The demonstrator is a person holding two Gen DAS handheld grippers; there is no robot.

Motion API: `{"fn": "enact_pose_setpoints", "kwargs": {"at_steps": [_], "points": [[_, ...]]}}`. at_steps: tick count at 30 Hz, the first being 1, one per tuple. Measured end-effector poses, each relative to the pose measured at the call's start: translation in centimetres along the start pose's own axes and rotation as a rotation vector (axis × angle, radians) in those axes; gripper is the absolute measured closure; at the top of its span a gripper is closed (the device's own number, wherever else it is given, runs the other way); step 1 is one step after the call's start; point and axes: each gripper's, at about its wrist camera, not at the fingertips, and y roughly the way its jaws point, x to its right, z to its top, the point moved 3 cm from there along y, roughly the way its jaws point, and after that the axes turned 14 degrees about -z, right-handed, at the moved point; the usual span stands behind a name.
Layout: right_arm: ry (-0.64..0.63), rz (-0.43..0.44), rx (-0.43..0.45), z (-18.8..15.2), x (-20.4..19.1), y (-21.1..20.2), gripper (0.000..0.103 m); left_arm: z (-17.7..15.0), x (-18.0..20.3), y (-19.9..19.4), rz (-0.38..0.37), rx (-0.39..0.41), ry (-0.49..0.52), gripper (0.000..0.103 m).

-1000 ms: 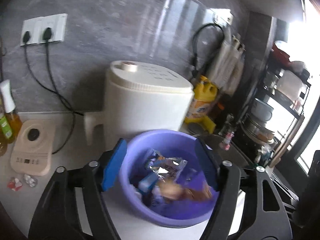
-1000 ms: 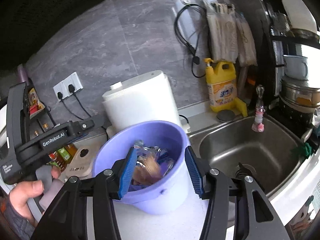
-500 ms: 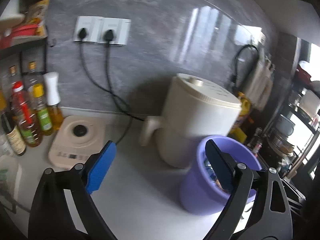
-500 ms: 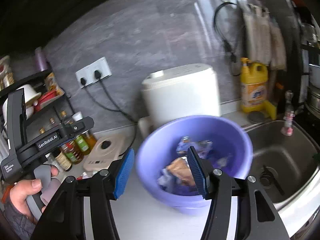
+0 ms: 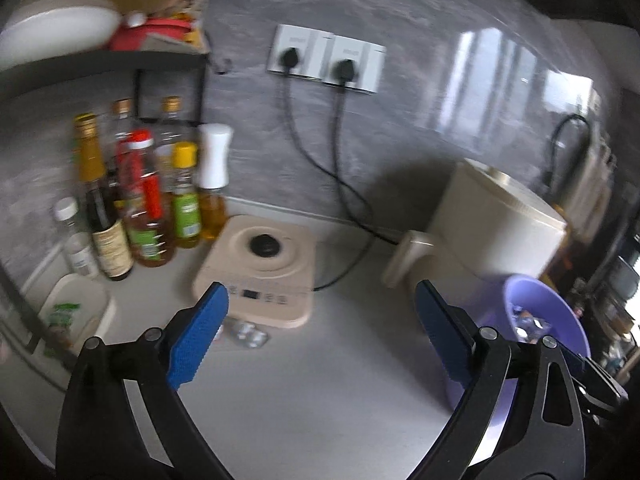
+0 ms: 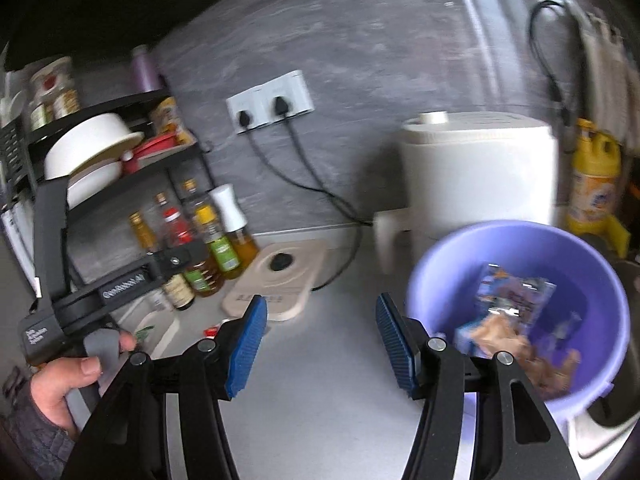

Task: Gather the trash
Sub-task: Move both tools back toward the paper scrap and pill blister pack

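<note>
A purple bucket [image 6: 516, 256] holding several wrappers [image 6: 504, 312] stands on the grey counter at the right; it also shows at the right edge of the left wrist view [image 5: 560, 312]. My left gripper [image 5: 320, 334] is open and empty above the counter. A crinkled silver wrapper [image 5: 248, 334] lies just ahead of its left finger, by the beige base. My right gripper [image 6: 320, 340] is open and empty, left of the bucket. A small red scrap [image 6: 211, 332] lies beside its left finger.
A beige appliance base [image 5: 260, 268] sits on the counter. Several sauce bottles [image 5: 144, 208] stand at the back left under a black shelf. A white appliance [image 6: 476, 184] stands behind the bucket. A yellow detergent jug [image 6: 592, 184] is at the far right. Cables hang from wall sockets [image 5: 328, 60].
Both grippers have swung left, away from the bucket. The bucket has slid to the right edge of both views; the bottles, beige base and silver wrapper have come into view.
</note>
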Motion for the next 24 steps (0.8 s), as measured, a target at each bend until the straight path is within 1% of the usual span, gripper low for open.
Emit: {"fn": "enact_pose_setpoints", "kwargs": {"at_steps": [4,7,11,14,19,24], "points": [[-0.062,0.090,-0.019,-0.1,-2.2,0.8,0.047,-0.7,-1.8,-0.9,0.090,0.029,-0.054,0.010],[-0.114,0.159,-0.035,-0.3,-4.0,1.3,0.047,-1.5,-3.1,-1.5,0.157,0.027,-0.098,0.010],[-0.146,0.232,-0.068,-0.9,-5.7,2.0,0.047,-2.4,-4.1,-2.9,0.230,0.023,-0.119,0.010],[-0.151,0.268,-0.079,-1.3,-6.6,2.4,0.047,-2.7,-4.7,-4.0,0.264,0.024,-0.125,0.010],[-0.161,0.295,-0.096,-2.3,-7.8,3.2,0.047,-2.7,-6.0,-5.6,0.319,0.025,-0.122,0.010],[-0.162,0.294,-0.106,-2.9,-8.7,4.0,0.047,-2.9,-7.2,-5.2,0.321,0.021,-0.114,0.010]]}}
